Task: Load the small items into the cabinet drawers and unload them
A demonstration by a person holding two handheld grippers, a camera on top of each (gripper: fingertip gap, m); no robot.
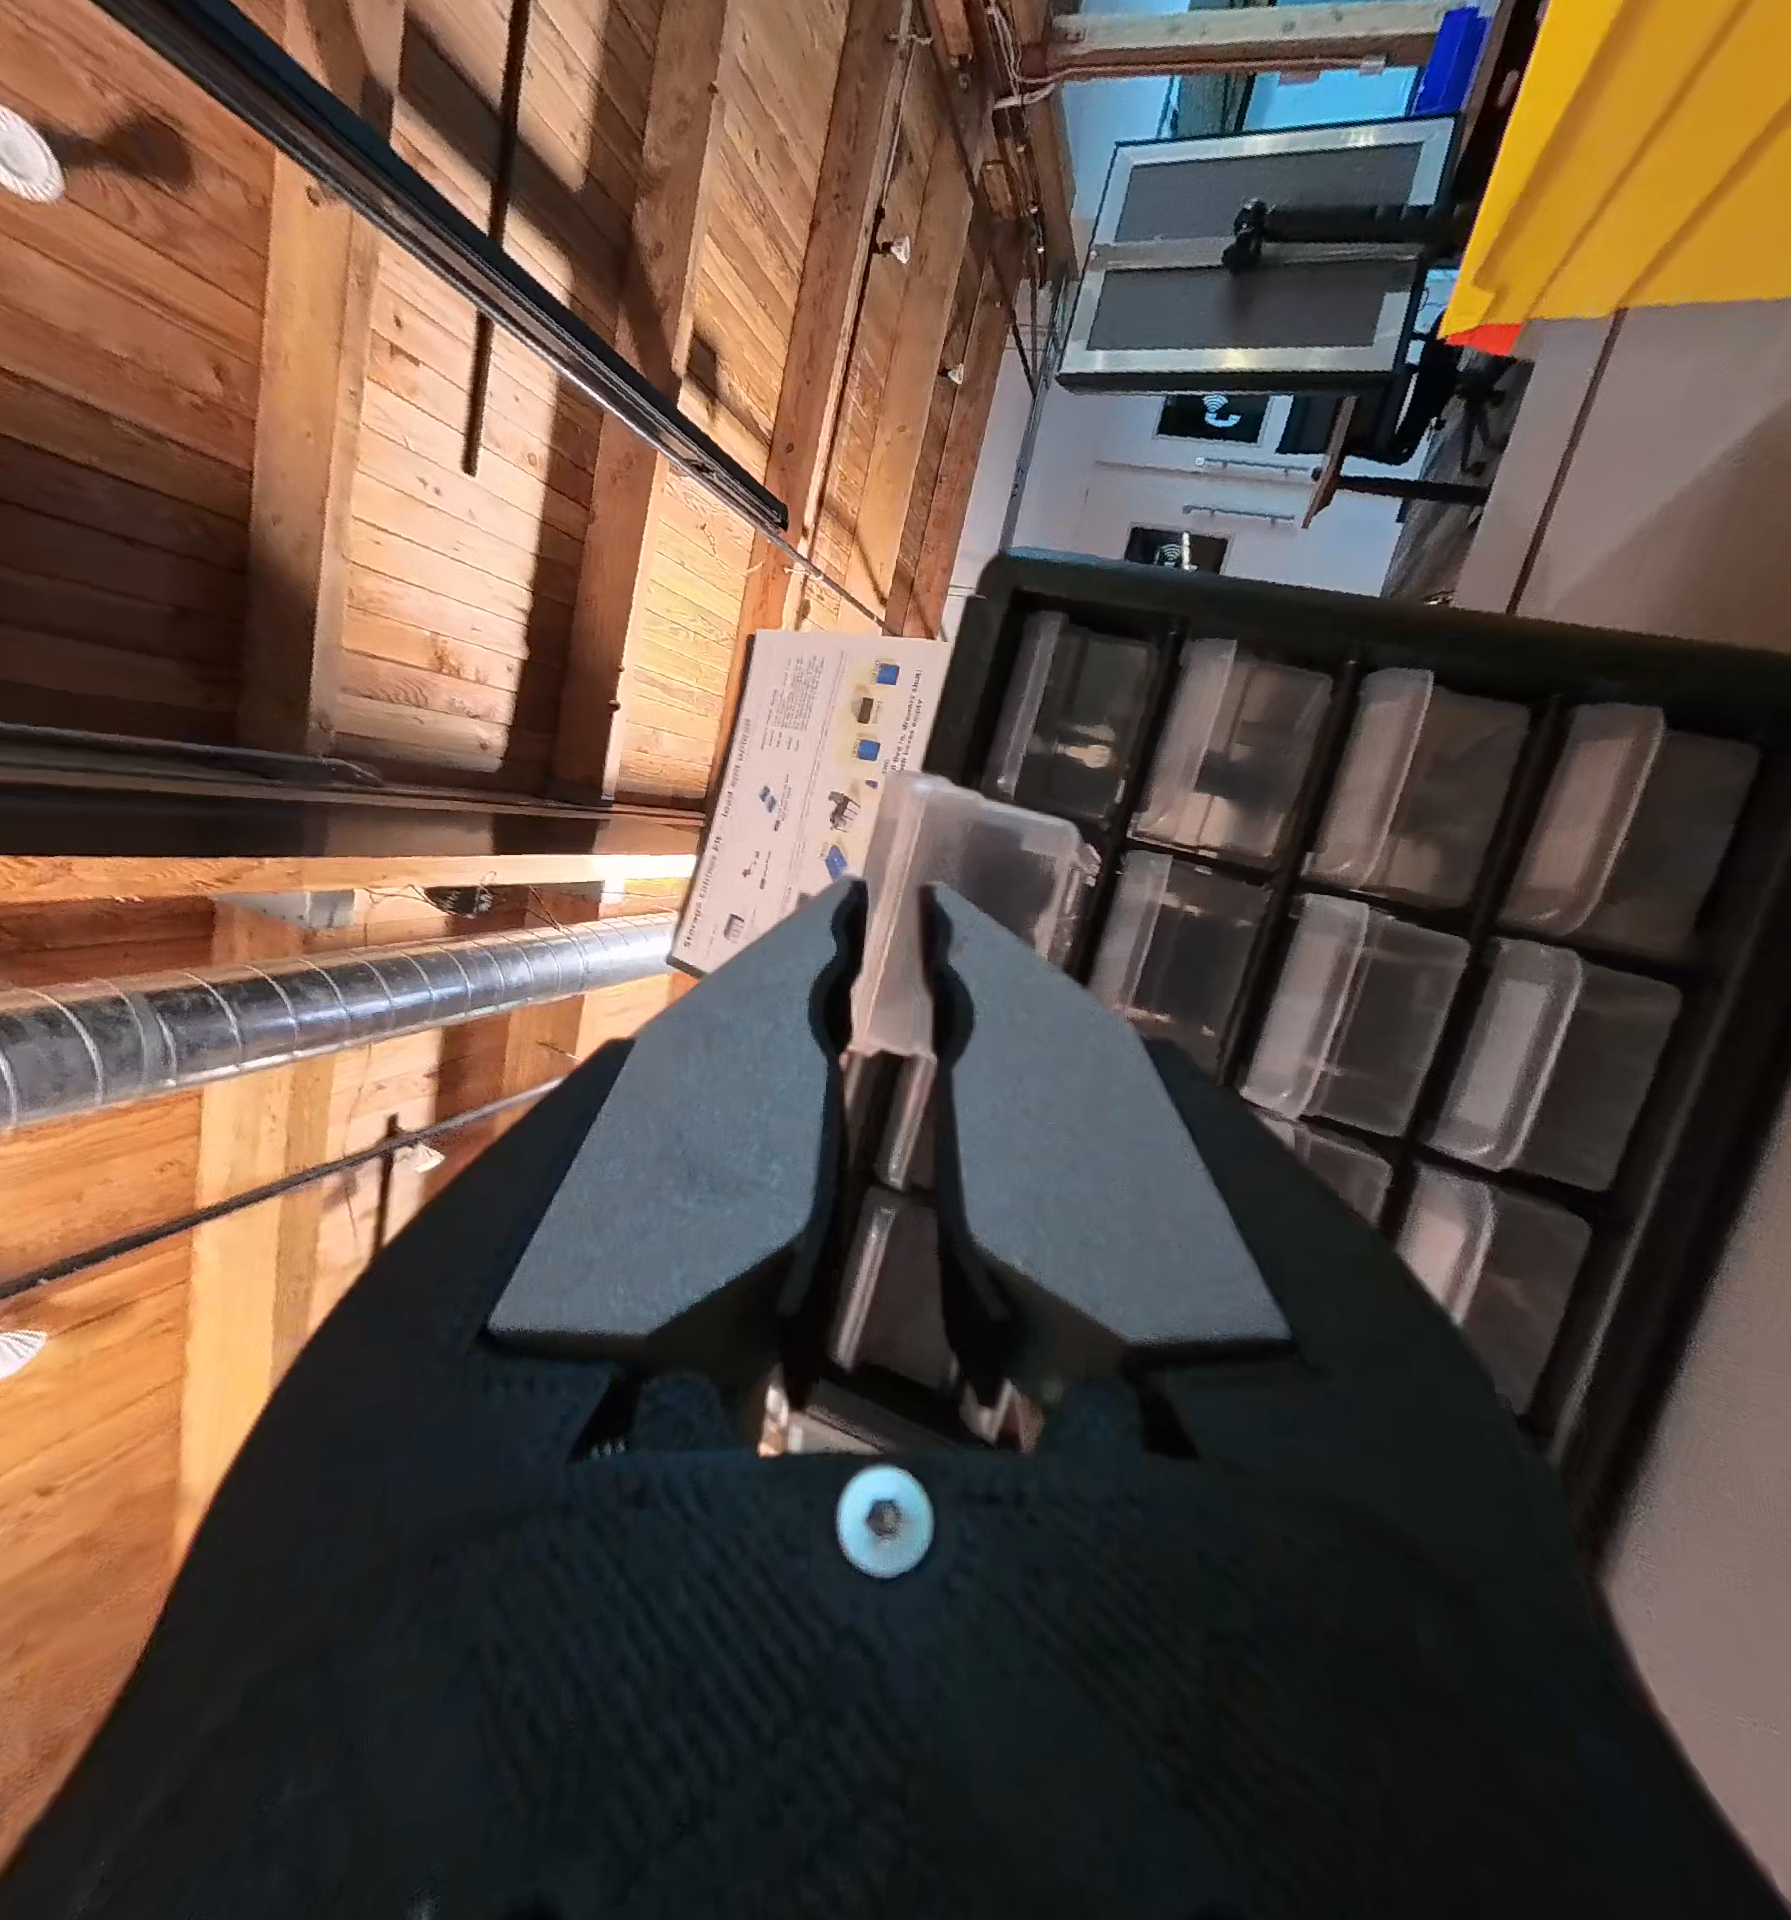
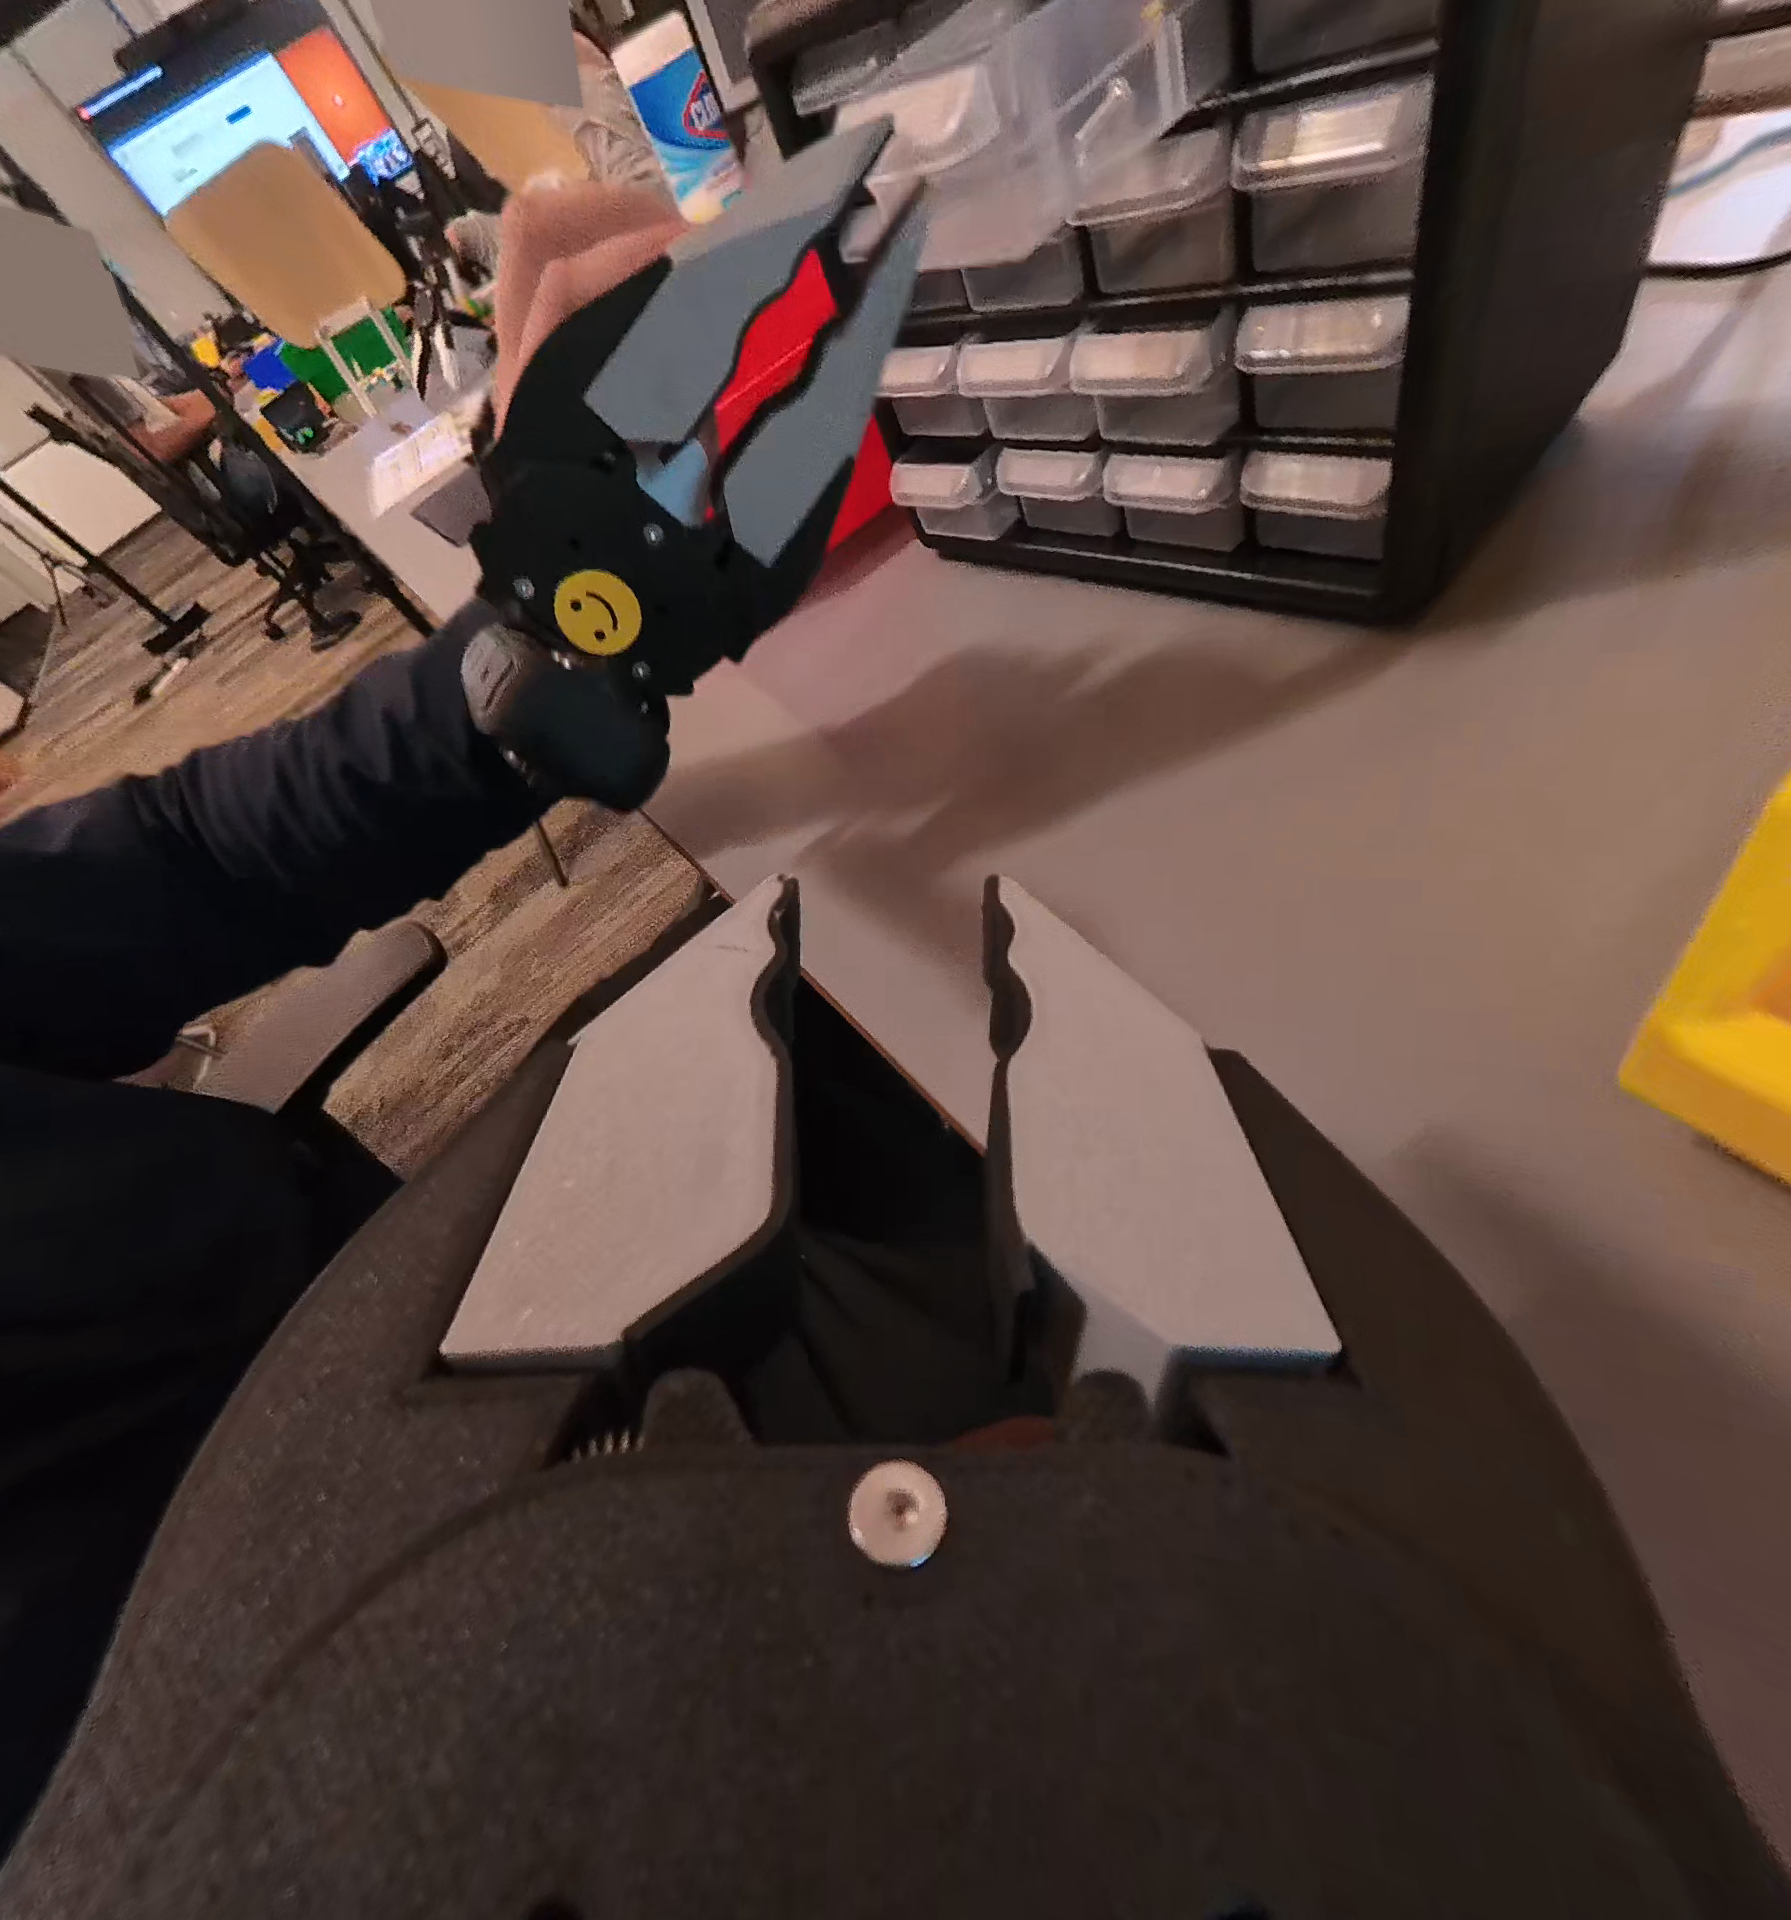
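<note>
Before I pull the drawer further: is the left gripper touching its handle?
Touching. The left wrist view shows the left gripper closed on the clear drawer handle, both pads against it.

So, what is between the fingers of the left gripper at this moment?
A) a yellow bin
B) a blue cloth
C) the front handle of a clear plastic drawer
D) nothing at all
C: in the left wrist view, the left gripper is closed on the handle of a clear plastic drawer pulled out from the black cabinet.

black gripper bodies (image 2: 600,582), grey jaws; dark sleeve (image 2: 247,831)
</note>
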